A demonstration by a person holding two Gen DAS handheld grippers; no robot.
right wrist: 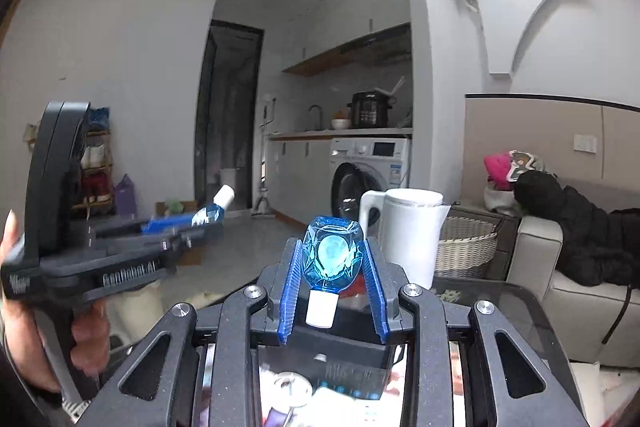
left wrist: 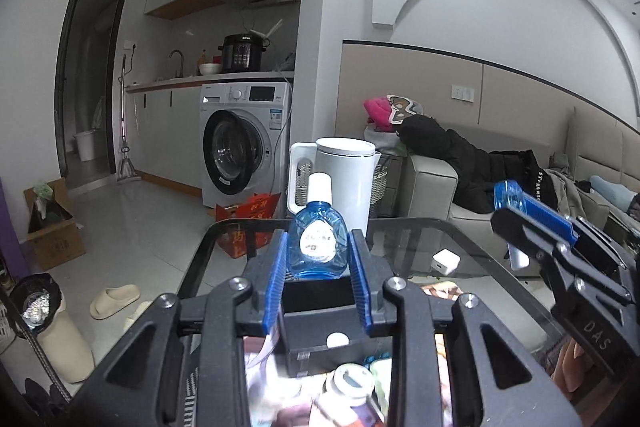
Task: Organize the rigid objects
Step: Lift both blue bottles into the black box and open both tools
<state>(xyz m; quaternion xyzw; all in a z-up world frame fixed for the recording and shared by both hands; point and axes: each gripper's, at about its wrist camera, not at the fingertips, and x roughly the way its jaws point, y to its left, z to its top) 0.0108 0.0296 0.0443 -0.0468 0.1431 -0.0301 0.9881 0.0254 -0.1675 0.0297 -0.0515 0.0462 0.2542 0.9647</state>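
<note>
My left gripper is shut on a small blue bottle with a white cap and a white label, held upright above the table. My right gripper is shut on a second blue bottle, held with its white cap pointing down toward the camera. Each gripper shows in the other view: the right one at the right with its bottle, the left one at the left with its bottle. A black open box sits below the left gripper.
A glass table holds a white kettle, a white charger, a black box and several blurred items near the cameras. A sofa with dark clothes stands right. A washing machine and kitchen counter are behind.
</note>
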